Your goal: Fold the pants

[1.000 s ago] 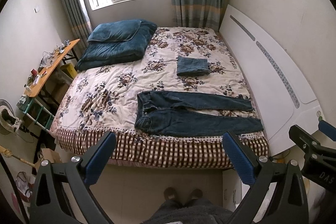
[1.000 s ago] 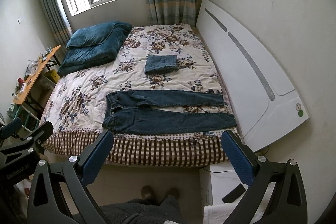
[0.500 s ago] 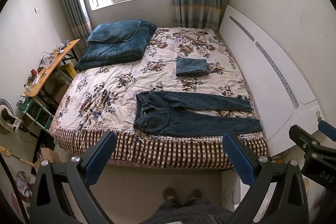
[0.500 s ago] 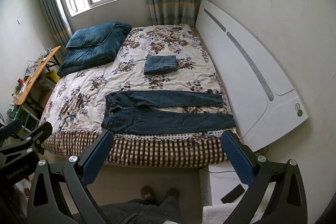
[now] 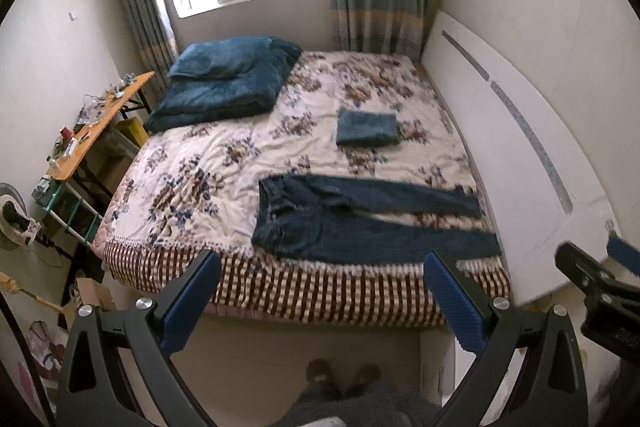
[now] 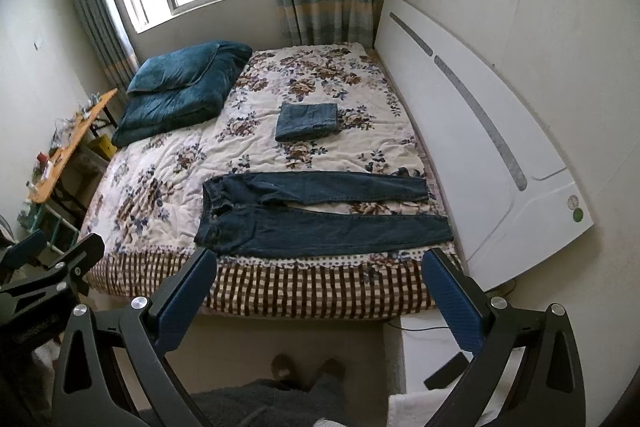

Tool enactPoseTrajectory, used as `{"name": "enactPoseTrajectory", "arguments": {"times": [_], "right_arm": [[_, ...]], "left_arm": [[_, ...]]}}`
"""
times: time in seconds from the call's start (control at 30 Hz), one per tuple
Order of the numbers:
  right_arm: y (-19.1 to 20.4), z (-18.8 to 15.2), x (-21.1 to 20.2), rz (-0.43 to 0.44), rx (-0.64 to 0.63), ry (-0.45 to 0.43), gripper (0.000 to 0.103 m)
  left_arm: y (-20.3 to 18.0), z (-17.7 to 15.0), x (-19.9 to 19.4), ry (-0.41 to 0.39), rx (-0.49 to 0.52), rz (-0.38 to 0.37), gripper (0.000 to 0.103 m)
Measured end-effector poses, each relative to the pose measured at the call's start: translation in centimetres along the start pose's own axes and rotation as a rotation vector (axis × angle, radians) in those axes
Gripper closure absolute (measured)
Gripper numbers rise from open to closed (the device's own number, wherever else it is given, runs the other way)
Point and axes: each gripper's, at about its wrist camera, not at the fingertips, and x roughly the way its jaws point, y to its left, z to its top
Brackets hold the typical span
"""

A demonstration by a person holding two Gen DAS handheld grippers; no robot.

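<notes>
Dark blue jeans (image 5: pixel 360 223) lie flat near the bed's front edge, waist to the left, legs pointing right; they also show in the right wrist view (image 6: pixel 320 215). A folded pair of blue pants (image 5: pixel 367 127) lies further back on the bed, seen too in the right wrist view (image 6: pixel 307 121). My left gripper (image 5: pixel 320 301) is open and empty, held above the floor short of the bed. My right gripper (image 6: pixel 320 299) is open and empty too, at a similar distance.
The floral bedspread (image 5: pixel 224 163) covers the bed. A teal folded duvet with pillow (image 5: pixel 224 87) sits at the back left. A white headboard (image 6: pixel 480 131) stands along the right wall. An orange cluttered table (image 5: pixel 96 123) stands left of the bed. My feet (image 5: pixel 340 375) stand on the floor.
Both grippers have drifted slightly, so the bed has shifted a little in both views. Nothing on the bed has moved.
</notes>
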Motion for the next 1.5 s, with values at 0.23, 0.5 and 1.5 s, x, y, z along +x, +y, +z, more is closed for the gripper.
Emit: {"name": "enactPoseTrajectory", "arguments": {"times": [0.23,0.5,1.5], "right_arm": [[-7.0,0.0,8.6,-0.016,0.149,0.05,0.0],[-13.4,-1.8,24.6,-0.134,0.271,0.2,0.0],[-30.7,-21.5,74.4,0.11,1.407,0.413,0.01]], "left_arm": [[0.6,0.3,7.5,-0.002,-0.07,0.139,0.0],[1.9,-0.1,21.3,0.185,-0.121,0.202,0.0],[12.6,-15.5,71.0,0.86,-0.892,-0.015,0.022]]}}
